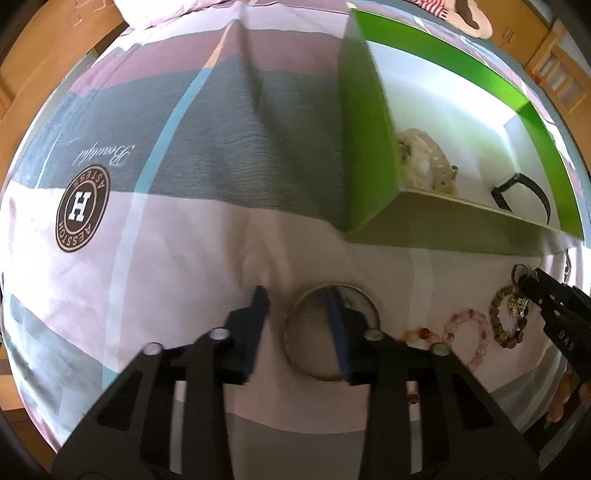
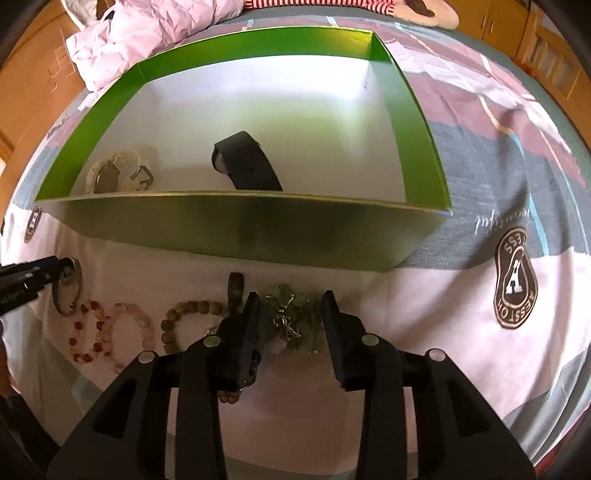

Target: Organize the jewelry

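Note:
A silver bangle (image 1: pixel 295 360) lies flat on the patterned bedsheet. My left gripper (image 1: pixel 295 295) points down at it with one finger inside the ring and the other outside its left rim; the pads stand apart from the metal. In the right wrist view a greenish bead bracelet with metal charms (image 2: pixel 291 321) lies between the fingers of my right gripper (image 2: pixel 290 301), with small gaps on both sides. A brown bead bracelet (image 2: pixel 184 314), a pink one (image 2: pixel 136 317) and a red-orange one (image 2: pixel 86 332) lie to its left.
A green box (image 2: pixel 240 221) with a white floor stands just beyond the jewelry. It holds a black band (image 2: pixel 247 162) and a cream bracelet (image 2: pixel 114 173). A crumpled pink quilt (image 2: pixel 147 29) lies behind the box, and wooden furniture rings the bed.

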Available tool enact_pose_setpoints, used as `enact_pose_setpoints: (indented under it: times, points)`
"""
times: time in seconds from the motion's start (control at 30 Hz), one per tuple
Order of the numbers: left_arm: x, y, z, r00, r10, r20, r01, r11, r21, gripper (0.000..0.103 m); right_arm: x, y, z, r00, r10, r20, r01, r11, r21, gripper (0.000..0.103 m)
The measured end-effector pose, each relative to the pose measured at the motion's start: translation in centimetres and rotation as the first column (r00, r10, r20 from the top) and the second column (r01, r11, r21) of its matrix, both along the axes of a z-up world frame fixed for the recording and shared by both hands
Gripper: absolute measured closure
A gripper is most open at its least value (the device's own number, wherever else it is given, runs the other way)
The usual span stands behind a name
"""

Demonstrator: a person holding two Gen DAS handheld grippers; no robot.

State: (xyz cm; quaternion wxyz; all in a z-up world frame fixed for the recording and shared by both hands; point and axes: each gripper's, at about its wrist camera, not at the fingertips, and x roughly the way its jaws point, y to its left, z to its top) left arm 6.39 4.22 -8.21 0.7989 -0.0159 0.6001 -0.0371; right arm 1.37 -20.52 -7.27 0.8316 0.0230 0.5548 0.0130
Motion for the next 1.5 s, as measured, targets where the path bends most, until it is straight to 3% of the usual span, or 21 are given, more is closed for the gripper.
enact_pose_setpoints:
  times: [0.07, 0.3, 0.73, 0.9, 1.03, 1.27, 1.37, 1.5]
  points:
    - [0.3, 1.2, 0.1, 1.0, 0.019, -0.005, -0.019, 1.0, -0.017, 0.087, -0.1, 0.2, 0.1, 1.0, 0.007, 0.001, -0.007, 1.0, 0.005, 0.085]
    - [0.4, 2.8, 0.4, 1.0, 0.026, 0.003, -0.026, 0.999, -0.039, 0.098, -0.2, -0.1, 0.2, 1.0, 0.005, 0.003, -0.005, 1.0, 0.014, 0.086]
    - [-3.3, 2.7, 5.4, 0.992, -0.032, 0.121, 0.05, 0.987, -0.15, 0.099, -1.5, -1.3, 4.7, 0.994, 0.003, 0.107, -0.011, 0.997, 0.08, 0.086]
    - [-3.4, 2.3, 5.3, 0.992, -0.049, 0.116, 0.065, 0.988, -0.143, 0.099, -1.3, -1.8, 3.9, 0.997, -0.003, 0.079, -0.005, 0.995, 0.096, 0.086]
    - [-3.6, 1.5, 6.4, 0.986, -0.059, 0.154, 0.084, 0.983, -0.163, 0.099, -1.1, -1.4, 5.0, 0.996, 0.037, 0.079, -0.051, 0.983, 0.175, 0.086]
    - [-3.0, 0.7, 10.5, 0.951, -0.063, 0.304, 0.138, 0.963, -0.233, 0.099, -0.7, -1.4, 8.7, 0.968, 0.019, 0.25, -0.067, 0.98, 0.186, 0.086]
    - [-1.2, -0.1, 10.7, 0.947, -0.041, 0.319, 0.116, 0.969, -0.219, 0.099, 0.8, -1.9, 8.9, 0.951, -0.024, 0.309, -0.027, 0.986, 0.162, 0.086]
    - [0.4, -2.4, 10.0, 0.947, -0.069, 0.312, 0.14, 0.967, -0.212, 0.099, 2.6, -3.3, 8.0, 0.952, -0.083, 0.296, 0.031, 0.984, 0.175, 0.086]
